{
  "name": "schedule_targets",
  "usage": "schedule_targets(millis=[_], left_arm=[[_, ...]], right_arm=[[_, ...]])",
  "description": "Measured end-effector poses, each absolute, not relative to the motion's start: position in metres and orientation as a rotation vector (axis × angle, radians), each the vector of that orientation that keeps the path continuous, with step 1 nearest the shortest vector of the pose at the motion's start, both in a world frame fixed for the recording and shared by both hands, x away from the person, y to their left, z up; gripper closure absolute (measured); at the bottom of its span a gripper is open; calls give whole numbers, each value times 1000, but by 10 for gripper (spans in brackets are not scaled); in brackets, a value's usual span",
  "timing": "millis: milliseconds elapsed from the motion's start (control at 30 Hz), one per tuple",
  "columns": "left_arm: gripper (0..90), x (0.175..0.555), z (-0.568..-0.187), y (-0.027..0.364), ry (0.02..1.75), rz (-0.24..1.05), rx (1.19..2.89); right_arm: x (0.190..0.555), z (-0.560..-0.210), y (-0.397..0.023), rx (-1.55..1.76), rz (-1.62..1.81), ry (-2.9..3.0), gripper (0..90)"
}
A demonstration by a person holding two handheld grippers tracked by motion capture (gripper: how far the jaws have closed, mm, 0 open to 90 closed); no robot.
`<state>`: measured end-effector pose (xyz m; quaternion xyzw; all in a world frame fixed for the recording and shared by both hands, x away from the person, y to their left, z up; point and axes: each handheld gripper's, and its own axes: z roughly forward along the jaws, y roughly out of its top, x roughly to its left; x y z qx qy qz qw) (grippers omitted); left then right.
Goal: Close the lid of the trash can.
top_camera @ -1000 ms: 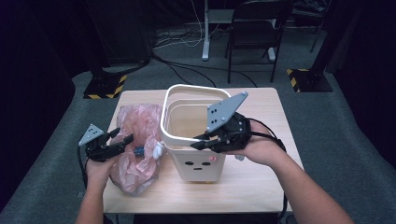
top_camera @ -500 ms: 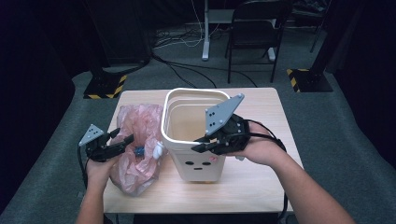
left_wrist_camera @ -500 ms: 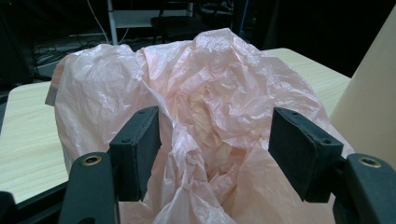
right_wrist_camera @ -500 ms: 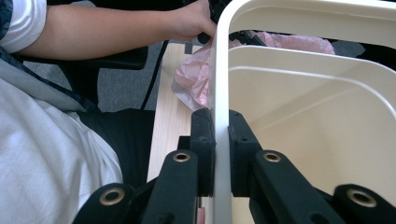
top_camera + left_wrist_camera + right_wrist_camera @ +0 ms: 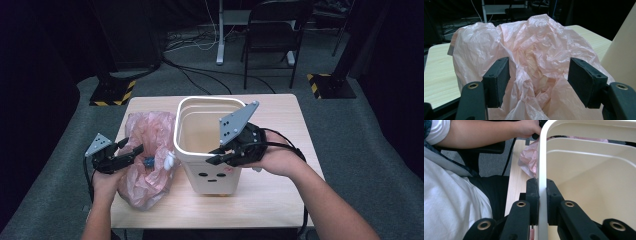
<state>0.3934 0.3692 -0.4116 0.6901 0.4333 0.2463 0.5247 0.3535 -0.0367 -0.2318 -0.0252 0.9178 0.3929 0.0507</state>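
A cream bin (image 5: 200,100) with a little face on its front stands upright in the middle of the wooden table (image 5: 280,190). My right gripper (image 5: 216,156) is shut on the near rim of the bin (image 5: 542,170), one pad inside the wall and one outside. A crumpled pink plastic bag (image 5: 150,132) lies to the left of the bin, touching it. My left gripper (image 5: 132,146) is open at the bag's near side. The bag (image 5: 536,50) bulges up between its wide-set pads (image 5: 499,80), which do not squeeze it. A small blue thing (image 5: 148,161) and a white one (image 5: 170,160) show at the bag.
The table's right and front parts are bare wood. Beyond the table there are a black chair (image 5: 272,35), cables on the grey floor, and two stand feet with yellow-black tape (image 5: 112,92) (image 5: 327,85). The person's other hand (image 5: 529,128) shows past the bin.
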Motion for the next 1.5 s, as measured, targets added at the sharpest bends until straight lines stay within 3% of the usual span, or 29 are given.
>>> schedule_targets(millis=[1067,1167,1500], left_arm=[[339,394,-412,369,1036,589,1656],[339,393,-412,369,1036,589,1657],[339,393,-412,368,1034,590,1658]], right_arm=[[359,-240,-33,-77,1167,2848,823],[358,-240,-35,-63,1210,2811,711],[353,-237,-48,-7,1336,2728,605]])
